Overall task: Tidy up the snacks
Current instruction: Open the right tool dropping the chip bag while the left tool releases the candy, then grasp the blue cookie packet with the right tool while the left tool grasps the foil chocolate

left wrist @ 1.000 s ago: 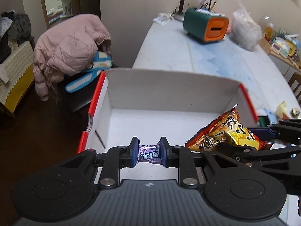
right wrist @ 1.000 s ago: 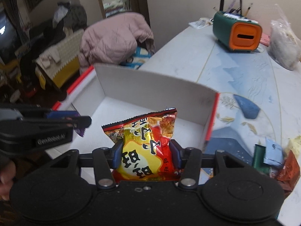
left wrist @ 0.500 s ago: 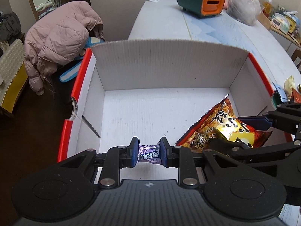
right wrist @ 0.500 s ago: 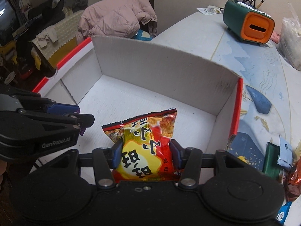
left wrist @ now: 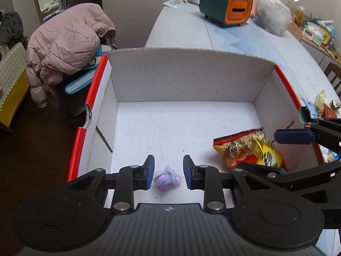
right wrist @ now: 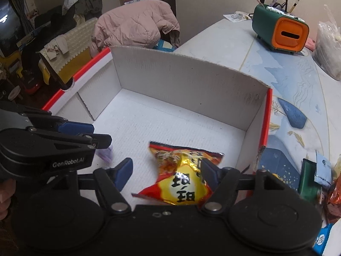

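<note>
- Left wrist view: left gripper [left wrist: 168, 171] points down into the white corrugated cardboard box with red-edged flaps [left wrist: 191, 79]. Jaws spreading; pads clear of the small purple wrapped candy [left wrist: 167, 180], which lies between them on the box floor near the box's near edge. Not pinched.
- Same view: red-and-yellow foil snack bag [left wrist: 249, 151] lies on the box floor by the near right corner, blurred. Right gripper's blue pad [left wrist: 294, 137] sits just above its right end; cannot tell contact from here.
- Box sits at the near end of the pale marble-pattern table [left wrist: 245, 40]. Green-and-orange desk organiser with pens [left wrist: 226, 10] near the far edge, clear plastic bag [left wrist: 271, 13] to its right. Loose wrappers [left wrist: 319, 106] on the table outside the box's right wall.
- Pink puffer jacket [left wrist: 66, 44] draped over a chair, left of the table.
- Right wrist view: right gripper [right wrist: 165, 171] over the box's near right area. Jaws opening wide; left pad well clear of the snack bag, right pad overlaps the bag's edge, touch unclear. Bag lies between the fingers on the box floor, no squeeze visible.
- Same view: left gripper enters from the left edge, a hand [right wrist: 6, 198] behind it; purple candy just below its tip.
- Dark green packet [right wrist: 309, 181] and other wrappers on the table right of the box.
</note>
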A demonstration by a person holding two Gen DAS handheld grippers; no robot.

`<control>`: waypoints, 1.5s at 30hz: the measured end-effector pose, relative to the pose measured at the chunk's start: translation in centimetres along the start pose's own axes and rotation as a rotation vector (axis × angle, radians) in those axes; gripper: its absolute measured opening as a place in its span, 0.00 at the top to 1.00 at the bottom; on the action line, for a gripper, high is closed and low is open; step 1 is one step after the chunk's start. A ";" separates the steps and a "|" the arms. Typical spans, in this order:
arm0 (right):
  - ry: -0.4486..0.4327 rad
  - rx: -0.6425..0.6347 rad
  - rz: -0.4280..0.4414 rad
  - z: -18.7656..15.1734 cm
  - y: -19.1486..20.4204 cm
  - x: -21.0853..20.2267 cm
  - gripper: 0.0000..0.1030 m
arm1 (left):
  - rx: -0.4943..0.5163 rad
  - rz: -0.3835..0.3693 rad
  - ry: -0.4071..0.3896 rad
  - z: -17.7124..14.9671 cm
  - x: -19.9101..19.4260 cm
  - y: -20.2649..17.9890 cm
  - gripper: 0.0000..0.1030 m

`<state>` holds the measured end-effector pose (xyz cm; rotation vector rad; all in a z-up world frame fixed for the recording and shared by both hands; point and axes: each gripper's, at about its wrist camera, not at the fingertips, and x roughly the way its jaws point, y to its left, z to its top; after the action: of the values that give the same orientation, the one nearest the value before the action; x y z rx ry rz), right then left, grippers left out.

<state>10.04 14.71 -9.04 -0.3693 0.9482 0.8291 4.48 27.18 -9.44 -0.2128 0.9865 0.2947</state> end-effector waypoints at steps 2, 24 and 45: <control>-0.015 0.007 0.005 -0.1 -0.1 -0.7 0.26 | -0.007 -0.006 -0.017 0.0 -0.6 0.0 0.59; -0.240 0.084 -0.025 -2.6 -3.0 -10.6 0.05 | 0.006 -0.139 -0.235 0.5 -7.4 -5.2 0.22; -0.290 0.222 -0.140 -11.7 -18.6 -18.2 0.01 | 0.025 -0.199 -0.188 -0.5 -6.0 -18.5 0.18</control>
<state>11.85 -12.78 -1.61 -0.1166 0.7254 0.6217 7.24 8.80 -3.83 -0.2536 0.7761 0.1176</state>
